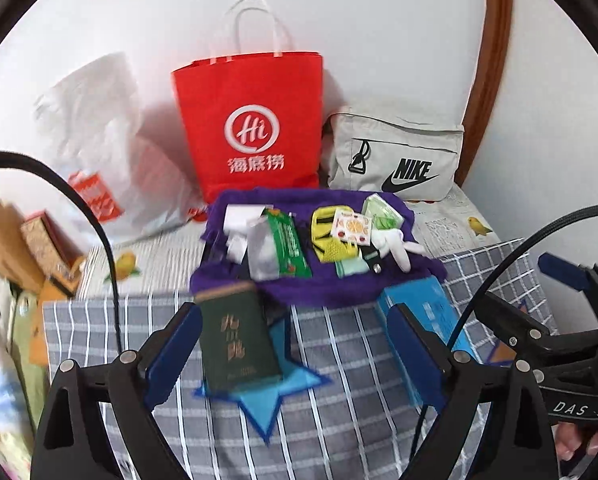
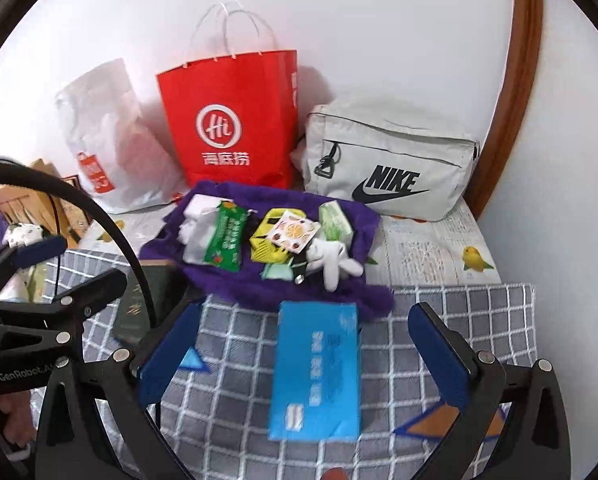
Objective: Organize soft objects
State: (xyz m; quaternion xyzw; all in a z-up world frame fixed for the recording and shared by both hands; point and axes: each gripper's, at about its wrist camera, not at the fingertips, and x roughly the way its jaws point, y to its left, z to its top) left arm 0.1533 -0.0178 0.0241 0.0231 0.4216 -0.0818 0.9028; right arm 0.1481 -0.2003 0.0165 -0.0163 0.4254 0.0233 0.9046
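Note:
A dark green packet (image 1: 237, 338) lies on the grey checked cloth (image 1: 339, 400), between the fingers of my open left gripper (image 1: 295, 354). A blue tissue pack (image 2: 317, 368) lies between the fingers of my open right gripper (image 2: 305, 354); it also shows in the left wrist view (image 1: 431, 320). Beyond them a purple cloth (image 1: 319, 284) holds a green-and-white tissue pack (image 1: 279, 246), a yellow pouch (image 1: 333, 236), a small white plush (image 1: 399, 246) and other small packs. The purple cloth (image 2: 255, 284) shows in the right wrist view too. Both grippers are empty.
A red paper bag (image 1: 251, 128), a white plastic bag (image 1: 99, 140) and a grey Nike bag (image 1: 395, 156) stand against the white wall. Cardboard boxes (image 1: 39, 248) sit at the left. A brown wooden frame (image 1: 495, 60) runs up the right. The right gripper's body (image 1: 571, 360) shows at the right edge.

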